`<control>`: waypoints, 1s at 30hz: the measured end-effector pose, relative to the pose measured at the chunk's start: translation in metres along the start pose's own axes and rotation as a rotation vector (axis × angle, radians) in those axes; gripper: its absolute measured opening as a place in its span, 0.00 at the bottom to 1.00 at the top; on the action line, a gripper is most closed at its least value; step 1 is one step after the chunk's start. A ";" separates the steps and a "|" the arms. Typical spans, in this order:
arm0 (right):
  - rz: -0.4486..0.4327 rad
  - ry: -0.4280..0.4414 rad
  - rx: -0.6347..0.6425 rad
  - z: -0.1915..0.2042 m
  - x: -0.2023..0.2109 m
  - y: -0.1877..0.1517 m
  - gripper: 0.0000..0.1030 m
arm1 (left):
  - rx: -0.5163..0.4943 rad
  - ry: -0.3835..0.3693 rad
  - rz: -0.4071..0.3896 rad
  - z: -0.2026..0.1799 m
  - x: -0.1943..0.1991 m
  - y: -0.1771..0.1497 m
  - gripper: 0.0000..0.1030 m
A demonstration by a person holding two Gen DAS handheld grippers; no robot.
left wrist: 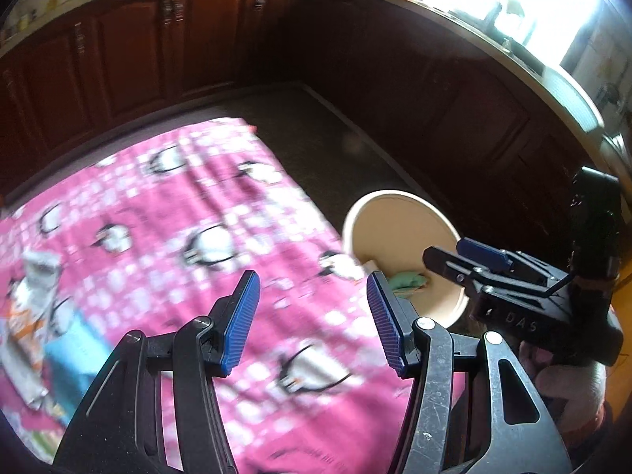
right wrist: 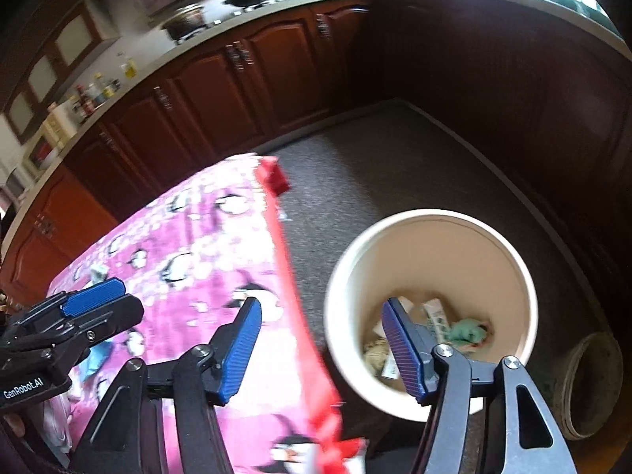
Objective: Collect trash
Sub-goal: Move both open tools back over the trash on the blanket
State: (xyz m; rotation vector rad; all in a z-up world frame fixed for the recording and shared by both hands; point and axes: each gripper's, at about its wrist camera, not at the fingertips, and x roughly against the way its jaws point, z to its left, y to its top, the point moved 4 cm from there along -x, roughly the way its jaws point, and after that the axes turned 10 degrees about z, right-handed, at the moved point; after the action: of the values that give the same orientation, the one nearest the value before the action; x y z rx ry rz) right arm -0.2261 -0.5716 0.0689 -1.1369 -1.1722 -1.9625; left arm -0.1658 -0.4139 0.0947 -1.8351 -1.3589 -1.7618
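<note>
Kitchen floor, dark wood cabinets (right wrist: 221, 91) all round, table under a pink penguin cloth (left wrist: 221, 213) in front. Cream bin (right wrist: 509, 260) sits on the floor just off the table's right edge; already holds crumpled paper and a green wad (right wrist: 468, 330) at the bottom. Right gripper (right wrist: 320, 345) is above the gap between table edge and bin, jaws spread, nothing between the pads, so it reads as released. Left gripper (left wrist: 314, 322) hangs over the cloth, jaws apart, also empty. Remaining trash is at the table's far left: crumpled wrappers (left wrist: 33, 296) and a light-blue piece (left wrist: 75, 359), lying on the cloth, well apart from both grippers. Both views are blurred, so I can't tell exactly what the wrappers are. My read: a drop into the bin is done and we're between picks. Next move calls for swinging a gripper back across the table to that left pile, coming down with jaws wide over one piece, pinching without snagging the cloth, then carrying it over the bin rim.
</note>
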 end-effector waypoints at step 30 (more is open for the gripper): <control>0.268 0.442 0.499 0.313 -0.045 -0.064 0.60 | 0.576 0.280 0.020 0.313 0.126 -0.203 0.54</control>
State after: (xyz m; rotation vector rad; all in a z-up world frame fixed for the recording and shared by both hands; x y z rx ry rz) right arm -0.1398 -0.2614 0.0826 -0.5322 -1.1106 -1.4935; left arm -0.1374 -0.0236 0.0512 -1.2411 -1.5161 -1.3551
